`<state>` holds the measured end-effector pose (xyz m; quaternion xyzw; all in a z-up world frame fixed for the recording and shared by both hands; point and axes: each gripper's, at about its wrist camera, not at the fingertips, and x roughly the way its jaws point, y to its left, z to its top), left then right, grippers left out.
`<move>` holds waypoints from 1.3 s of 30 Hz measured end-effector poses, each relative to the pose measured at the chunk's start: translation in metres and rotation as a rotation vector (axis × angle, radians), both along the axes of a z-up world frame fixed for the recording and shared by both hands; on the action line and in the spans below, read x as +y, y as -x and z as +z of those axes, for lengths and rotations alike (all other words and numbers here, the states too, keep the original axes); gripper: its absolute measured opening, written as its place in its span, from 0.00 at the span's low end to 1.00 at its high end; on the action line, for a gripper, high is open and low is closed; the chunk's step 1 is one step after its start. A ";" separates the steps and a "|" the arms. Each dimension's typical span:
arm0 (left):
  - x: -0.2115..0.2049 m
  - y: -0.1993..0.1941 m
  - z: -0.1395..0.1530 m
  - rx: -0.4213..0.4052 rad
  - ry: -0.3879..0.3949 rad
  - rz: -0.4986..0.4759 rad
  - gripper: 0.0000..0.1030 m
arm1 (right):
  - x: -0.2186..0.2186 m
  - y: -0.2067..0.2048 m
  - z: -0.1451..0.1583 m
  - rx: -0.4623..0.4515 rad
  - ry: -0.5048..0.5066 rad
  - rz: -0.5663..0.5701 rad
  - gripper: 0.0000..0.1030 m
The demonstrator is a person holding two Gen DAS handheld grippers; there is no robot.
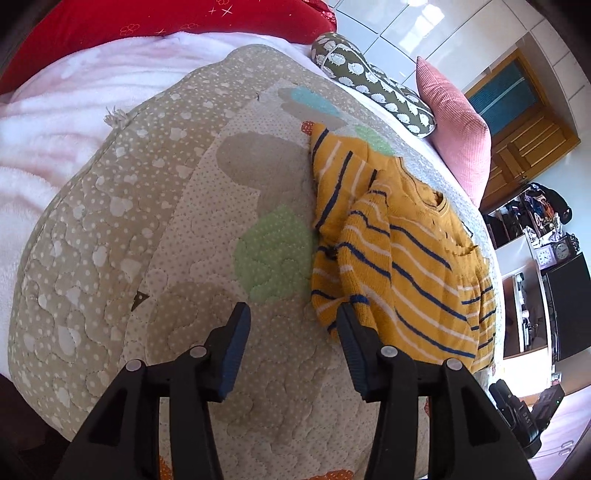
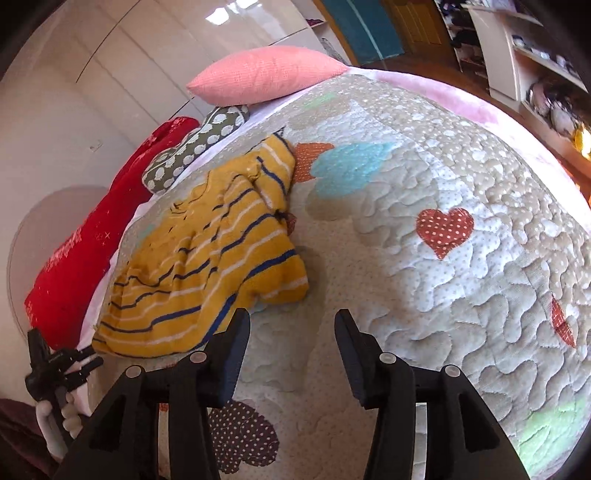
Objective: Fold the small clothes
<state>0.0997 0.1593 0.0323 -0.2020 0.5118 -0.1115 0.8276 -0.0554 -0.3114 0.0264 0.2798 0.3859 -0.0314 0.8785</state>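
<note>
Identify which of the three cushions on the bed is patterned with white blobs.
The olive-green cushion lying between the other two; the red cushion bears only small stars and flowers, and the pink cushion is plain ribbed.

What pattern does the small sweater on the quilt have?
Mustard yellow with navy and white stripes on the sweater, clearest in the left wrist view.

Left gripper (image 1: 291,314): two matte black plastic fingers, each faced on its inner side with a ribbed dark-blue pad (image 1: 236,350), carried on angular black linkage arms with triangular cut-outs and round silver-grey pivot pins. Right gripper (image 2: 291,319): same build, same pins and cut-outs, its ribbed pads (image 2: 351,360) reading darker, near black. A white-gloved hand (image 2: 61,421) shows to its far left.
</note>
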 end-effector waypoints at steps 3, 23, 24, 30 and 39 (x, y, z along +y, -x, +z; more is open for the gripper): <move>0.004 -0.009 0.008 -0.030 0.021 0.007 0.50 | 0.045 -0.005 0.012 -0.010 0.134 0.133 0.50; -0.081 -0.173 -0.031 0.107 -0.003 -0.308 0.65 | 0.329 -0.086 -0.015 -0.169 0.661 0.714 0.61; -0.081 -0.177 -0.033 0.108 0.006 -0.311 0.66 | 0.337 -0.091 -0.019 -0.165 0.687 0.718 0.61; -0.089 -0.191 -0.031 0.093 -0.005 -0.349 0.67 | 0.375 -0.113 -0.034 -0.179 0.814 0.707 0.61; -0.094 -0.177 -0.002 0.068 0.002 -0.287 0.15 | 0.349 -0.122 -0.011 -0.220 0.699 0.594 0.13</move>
